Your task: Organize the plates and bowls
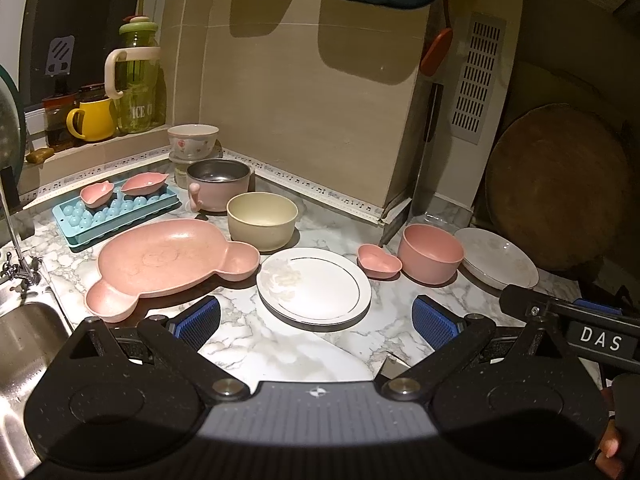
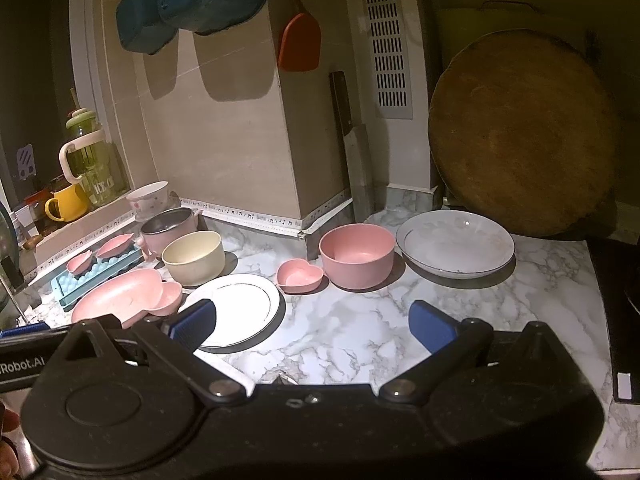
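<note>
On the marble counter (image 1: 280, 344) lie a white plate (image 1: 314, 284) (image 2: 240, 310), a pink bear-shaped dish (image 1: 168, 262) (image 2: 124, 300), a cream bowl (image 1: 262, 220) (image 2: 195, 257), a pink bowl (image 1: 432, 252) (image 2: 357, 255), a small pink heart dish (image 1: 379, 261) (image 2: 300, 275) and a second white plate (image 1: 498, 258) (image 2: 455, 246). My left gripper (image 1: 316, 318) hangs open just before the near white plate, holding nothing. My right gripper (image 2: 312, 322) is open over bare counter, right of that plate.
A steel-lined pink pot (image 1: 218, 184), a floral bowl (image 1: 193, 141), two small pink dishes on a blue ice tray (image 1: 116, 210), a yellow mug (image 1: 92, 119) and green jug (image 1: 138, 80) stand at the back left. A sink (image 1: 24, 344) lies left. A round wooden board (image 2: 520, 132) leans right.
</note>
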The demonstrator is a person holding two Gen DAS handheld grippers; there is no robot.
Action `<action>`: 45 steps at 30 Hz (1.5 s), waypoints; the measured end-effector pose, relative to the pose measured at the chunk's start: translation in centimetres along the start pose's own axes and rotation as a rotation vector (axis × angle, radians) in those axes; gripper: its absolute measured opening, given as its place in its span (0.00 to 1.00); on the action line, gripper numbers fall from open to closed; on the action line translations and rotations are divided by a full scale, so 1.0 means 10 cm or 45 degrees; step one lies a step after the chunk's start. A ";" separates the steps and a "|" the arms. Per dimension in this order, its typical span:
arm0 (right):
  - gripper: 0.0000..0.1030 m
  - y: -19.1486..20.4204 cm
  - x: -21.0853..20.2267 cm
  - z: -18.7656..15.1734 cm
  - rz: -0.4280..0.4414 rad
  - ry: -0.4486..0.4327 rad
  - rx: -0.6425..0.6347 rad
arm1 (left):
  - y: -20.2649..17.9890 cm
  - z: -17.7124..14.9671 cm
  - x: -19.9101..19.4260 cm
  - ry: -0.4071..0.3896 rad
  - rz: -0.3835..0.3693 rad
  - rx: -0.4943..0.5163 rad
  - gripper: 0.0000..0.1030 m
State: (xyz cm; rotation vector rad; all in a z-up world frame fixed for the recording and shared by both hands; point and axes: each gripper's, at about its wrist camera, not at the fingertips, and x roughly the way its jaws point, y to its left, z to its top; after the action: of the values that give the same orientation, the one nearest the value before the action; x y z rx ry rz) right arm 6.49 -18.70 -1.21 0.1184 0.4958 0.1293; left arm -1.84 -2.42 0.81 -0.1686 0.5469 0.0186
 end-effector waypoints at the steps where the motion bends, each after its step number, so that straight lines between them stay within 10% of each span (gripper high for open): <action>1: 1.00 0.00 0.00 -0.01 0.000 0.002 0.002 | 0.00 0.00 0.00 0.001 -0.006 0.000 1.00; 45: 0.99 0.06 -0.04 0.03 0.007 -0.061 -0.016 | 0.10 0.02 0.08 -0.029 -0.050 0.003 1.00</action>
State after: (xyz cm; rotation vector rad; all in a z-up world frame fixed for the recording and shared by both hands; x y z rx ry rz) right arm 6.23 -18.14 -0.72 0.1105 0.4471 0.1343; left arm -1.11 -1.38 0.43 -0.1765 0.5211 -0.0181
